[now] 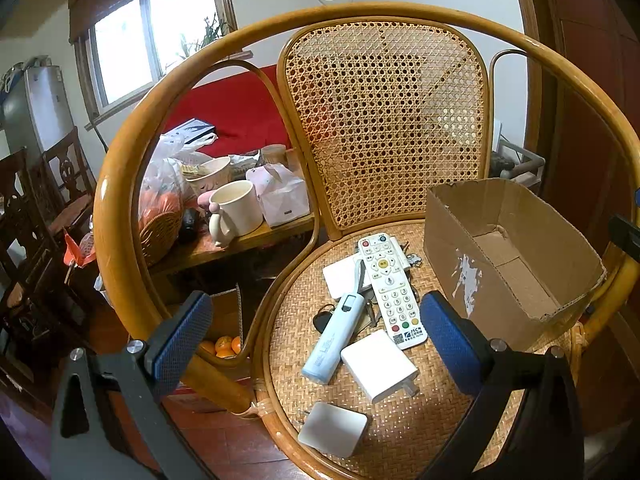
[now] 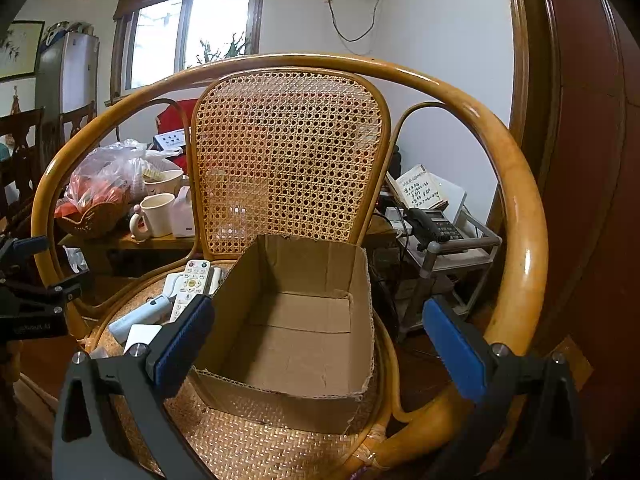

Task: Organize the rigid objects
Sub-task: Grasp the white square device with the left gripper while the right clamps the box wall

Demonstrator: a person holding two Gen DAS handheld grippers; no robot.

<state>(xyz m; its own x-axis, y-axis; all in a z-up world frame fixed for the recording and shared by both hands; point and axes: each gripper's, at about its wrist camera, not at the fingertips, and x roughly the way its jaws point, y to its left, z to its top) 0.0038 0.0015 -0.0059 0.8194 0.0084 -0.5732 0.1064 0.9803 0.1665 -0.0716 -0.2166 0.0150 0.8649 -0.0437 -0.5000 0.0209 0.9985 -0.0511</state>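
While my right gripper (image 2: 318, 340) hangs with its jaws spread wide and empty over the cardboard box (image 2: 304, 320), its left finger (image 2: 184, 344) covers the near-left corner of that box and most of the clutter beyond it. From the right wrist view I catch only slices of the white remote (image 2: 192, 284) and the pale blue device (image 2: 138, 316).

My left gripper (image 1: 316, 344) is also wide open, holding nothing, above the near part of the woven seat (image 1: 400, 432). Dark bits under the remote and the blue device look like keys, but I cannot make them out properly. A flat white box (image 1: 340, 276) lies partly beneath the remote's far end.

On the seat's right side the cardboard box sits close against the curved armrest (image 1: 616, 272), with little free space there. Its near rim is ragged. Bare wicker stays open between the white charger block (image 1: 378, 364) and the box's left wall. A small white square piece (image 1: 333, 429) rests close to the seat's near edge.

Nothing lies inside the cardboard box; I see only its folded bottom flaps. All the loose items sit on the seat to its left, with the remote just beside it.
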